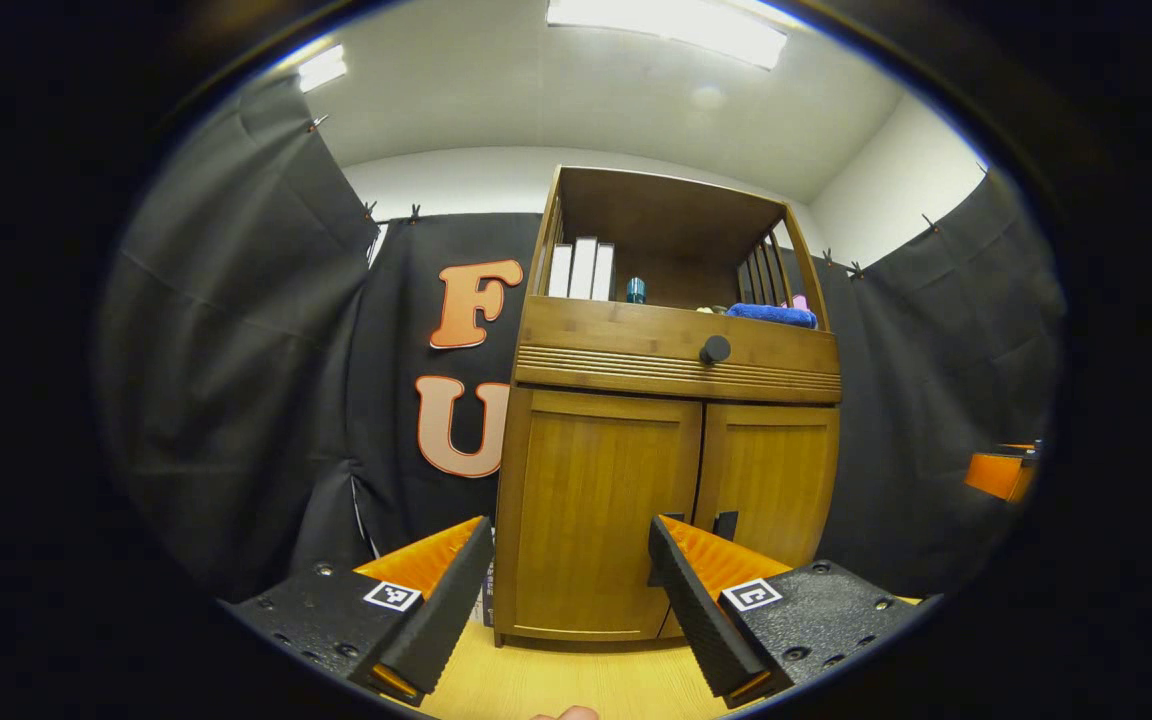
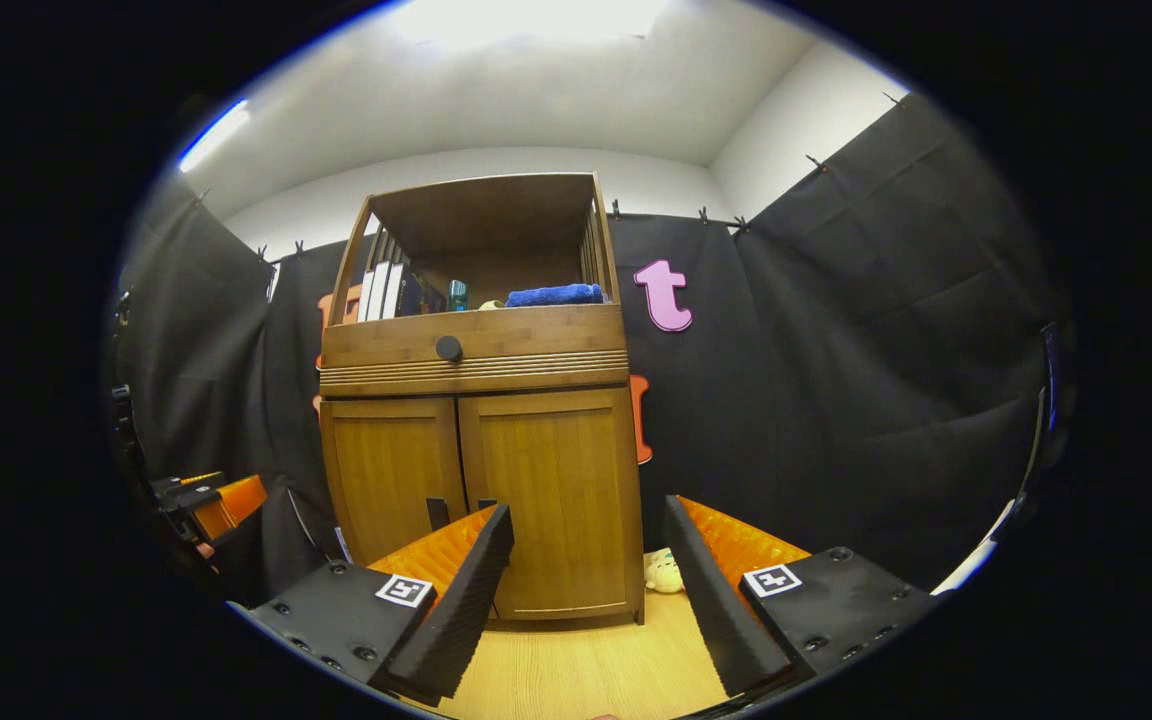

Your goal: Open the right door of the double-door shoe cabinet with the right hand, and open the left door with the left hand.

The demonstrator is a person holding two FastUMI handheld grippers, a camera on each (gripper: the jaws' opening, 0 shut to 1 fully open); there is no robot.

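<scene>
A wooden shoe cabinet (image 1: 671,370) (image 2: 481,370) stands ahead with both lower doors closed. Its left door (image 1: 596,520) (image 2: 391,475) and right door (image 1: 771,480) (image 2: 551,490) meet at a centre seam, each with a small dark handle (image 1: 726,523) (image 2: 435,512) low beside it. My left gripper (image 1: 571,590) is open, short of the left door, touching nothing. My right gripper (image 2: 591,575) is open too, short of the right door. The other gripper shows far off, at the right edge (image 1: 1001,472) in the left gripper view and at the left edge (image 2: 211,503) in the right gripper view.
Above the doors sits a drawer with a round dark knob (image 1: 715,349) (image 2: 449,348). The open shelf holds books (image 1: 581,270), a small teal can (image 1: 636,290) and a blue folded cloth (image 2: 554,295). A small plush toy (image 2: 662,572) lies on the light wooden floor (image 2: 586,670) by the cabinet's right foot.
</scene>
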